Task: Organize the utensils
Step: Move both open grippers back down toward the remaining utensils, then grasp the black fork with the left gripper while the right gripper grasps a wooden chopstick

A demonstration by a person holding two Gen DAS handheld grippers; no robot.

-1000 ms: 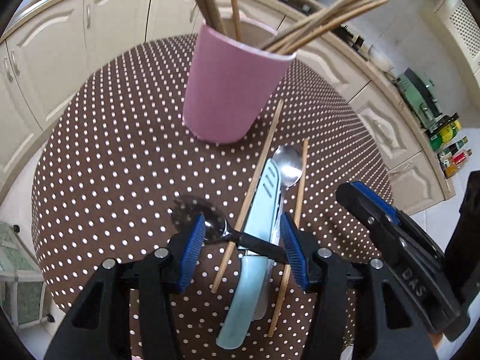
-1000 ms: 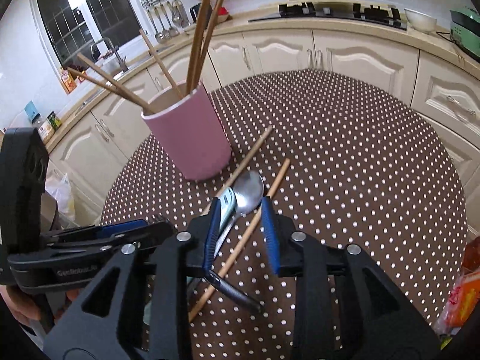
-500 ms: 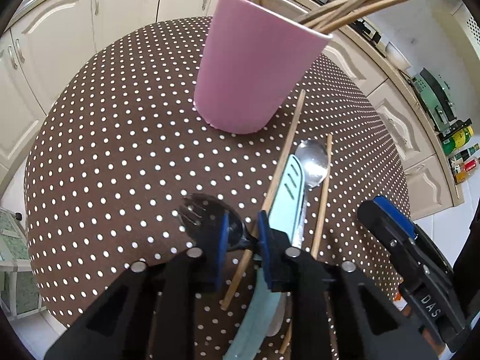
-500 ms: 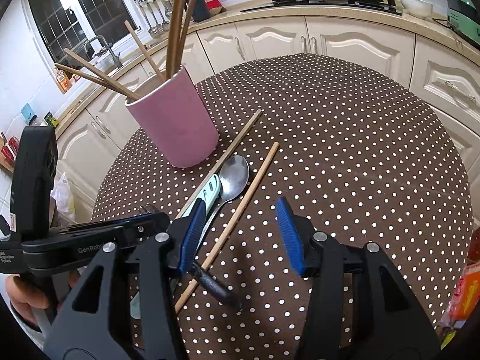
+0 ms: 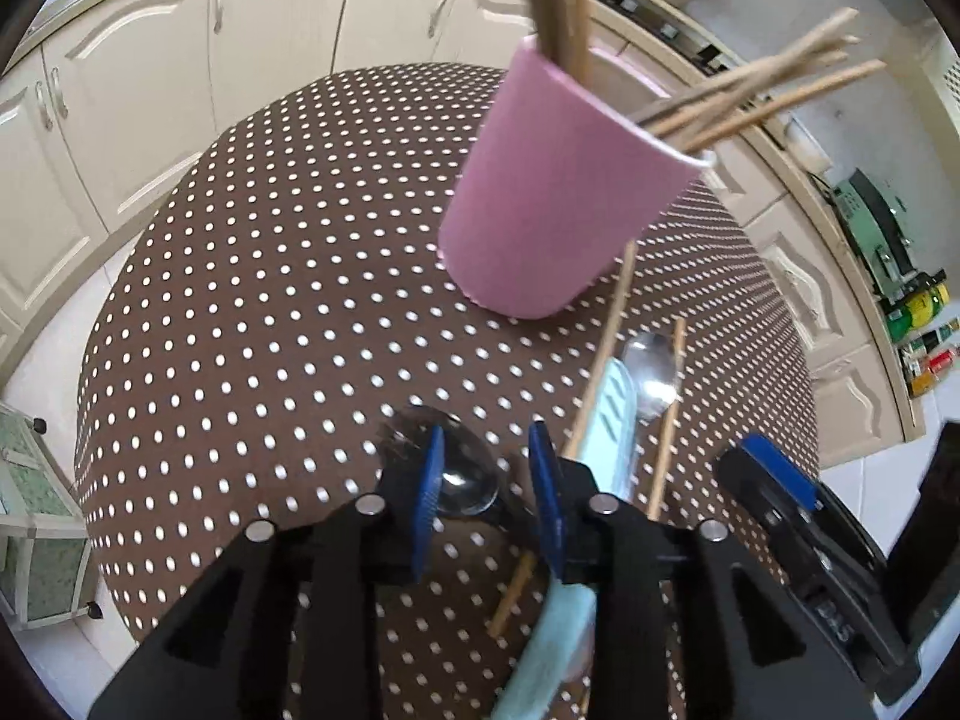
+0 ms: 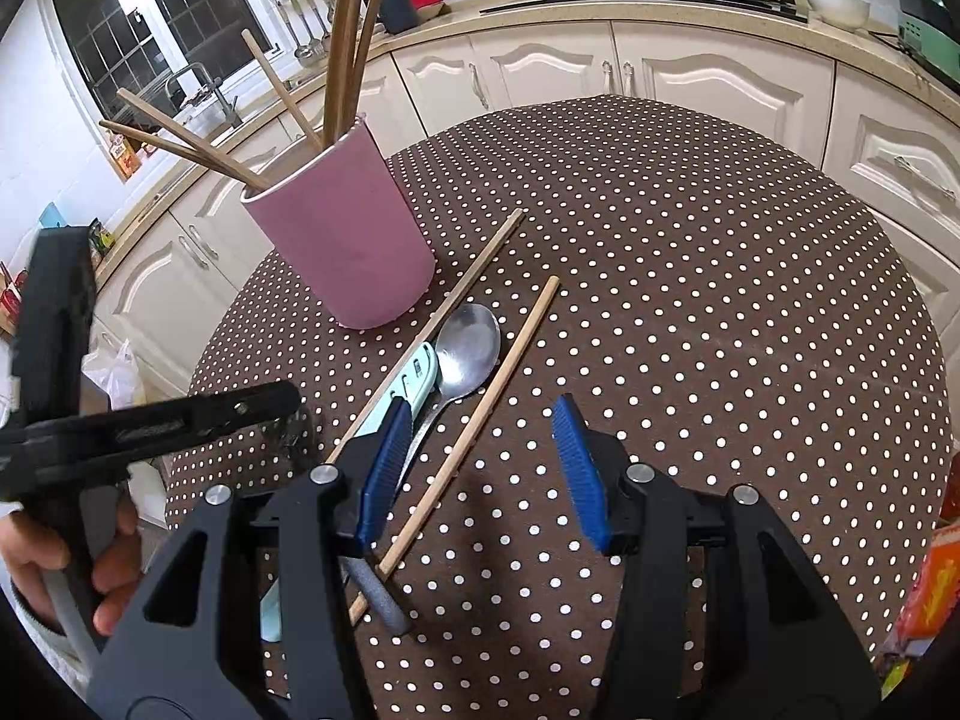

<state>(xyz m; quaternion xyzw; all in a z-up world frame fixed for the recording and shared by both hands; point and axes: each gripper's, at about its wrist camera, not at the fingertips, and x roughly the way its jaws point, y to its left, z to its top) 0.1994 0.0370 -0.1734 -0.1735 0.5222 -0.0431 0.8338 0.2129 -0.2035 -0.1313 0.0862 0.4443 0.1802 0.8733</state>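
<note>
A pink cup (image 5: 540,198) (image 6: 354,240) holding several wooden chopsticks stands on the dotted brown table (image 5: 240,300). In front of it lie two loose chopsticks (image 6: 468,282) (image 6: 498,384), a pale blue knife (image 5: 612,420) (image 6: 414,378) and a metal spoon (image 5: 651,372) (image 6: 468,348). A black-handled spork (image 5: 462,474) lies crosswise. Its head sits between the pads of my left gripper (image 5: 487,498), whose jaws are opening and not pressing on it. My right gripper (image 6: 480,468) stands open over one loose chopstick, without touching it. The spork's handle (image 6: 375,594) shows under its left finger.
Cream kitchen cabinets (image 5: 120,120) ring the round table, whose edge drops off close behind both grippers. Bottles (image 5: 918,324) stand on the floor at the right. An orange packet (image 6: 936,576) lies at the right edge. A hand (image 6: 90,570) holds the left gripper.
The left gripper narrowed from wide around the knife and chopstick, slid left over the spork's head, then widened a little. The right gripper's jaws widened and now straddle one chopstick.
</note>
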